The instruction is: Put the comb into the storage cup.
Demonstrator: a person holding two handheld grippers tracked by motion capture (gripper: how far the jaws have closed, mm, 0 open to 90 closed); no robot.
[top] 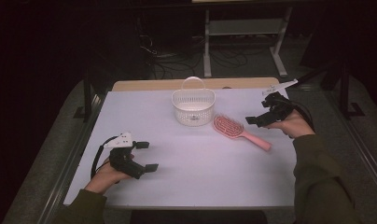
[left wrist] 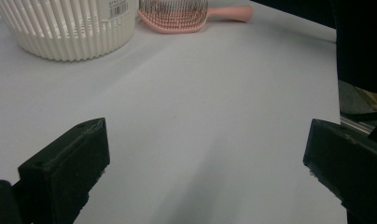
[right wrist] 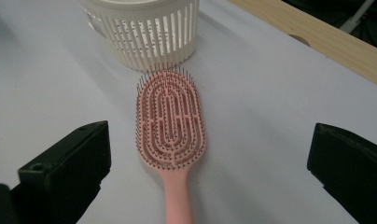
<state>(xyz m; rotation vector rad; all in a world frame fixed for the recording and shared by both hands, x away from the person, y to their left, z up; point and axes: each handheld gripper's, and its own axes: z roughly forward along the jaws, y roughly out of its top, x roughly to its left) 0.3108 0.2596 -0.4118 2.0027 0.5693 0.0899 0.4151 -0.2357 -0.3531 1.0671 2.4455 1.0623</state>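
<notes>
Straight ahead of the right gripper (right wrist: pixel 207 175), between its two widely spread jaws, lies the pink brush (right wrist: pixel 171 123), bristles up, handle pointing back toward the camera and cut off at the bottom edge. Nothing is pinched; both jaws stand well clear of the brush on either side. Just past the brush head sits the white basket (right wrist: pixel 144 37), its top cropped out of the right gripper view, so what it holds cannot be told from there. From above, the basket (top: pixel 193 106) shows its loop handle and slatted wall, but its inside is too dim to read. The brush (top: pixel 238 130) lies just beside it on the table (top: pixel 200 172), whether touching is hard to say.

Over on the other side, the left gripper (top: pixel 147 156) rests low near the table's front corner, jaws parted with bare tabletop between them. Far ahead of it and to its left the basket's (left wrist: pixel 70 28) lower wall shows with a barcode label, and the brush (left wrist: pixel 177 14) peeks beyond it, head cropped at the top. A dark sleeve (left wrist: pixel 361 42) blocks the upper right of the left gripper view.
</notes>
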